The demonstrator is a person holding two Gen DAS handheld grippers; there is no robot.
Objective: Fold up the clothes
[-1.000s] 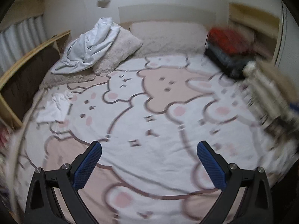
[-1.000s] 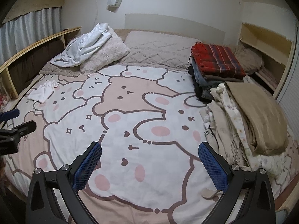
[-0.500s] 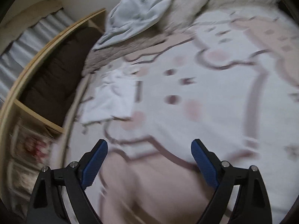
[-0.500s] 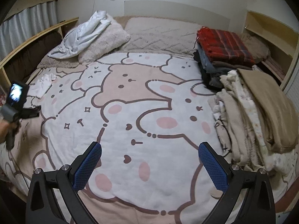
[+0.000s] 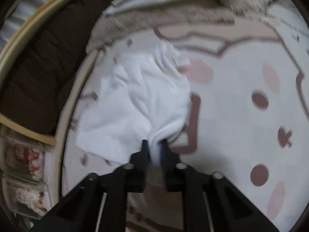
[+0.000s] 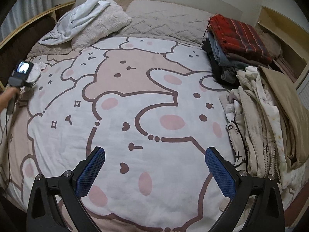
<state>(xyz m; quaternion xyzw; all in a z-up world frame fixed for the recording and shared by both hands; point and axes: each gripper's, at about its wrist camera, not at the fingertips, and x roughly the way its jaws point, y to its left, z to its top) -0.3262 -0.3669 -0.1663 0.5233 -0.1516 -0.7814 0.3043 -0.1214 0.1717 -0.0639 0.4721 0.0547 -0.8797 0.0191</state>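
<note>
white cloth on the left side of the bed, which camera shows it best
The left wrist view: the white cloth fills the frame, pinched in the left claw, though blurred. The right wrist view shows only a small bit behind the left claw's camera at the bed's edge.

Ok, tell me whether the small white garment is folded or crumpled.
Crumpled: the white garment lies bunched and wrinkled on the blanket, one edge pinched in the left tongs.

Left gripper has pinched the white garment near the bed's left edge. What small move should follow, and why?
Probably lift and draw the white garment toward the open middle of the blanket. The left gripper is shut on its near edge, it lies crumpled by the bed frame, and the right gripper hangs open, free.
</note>
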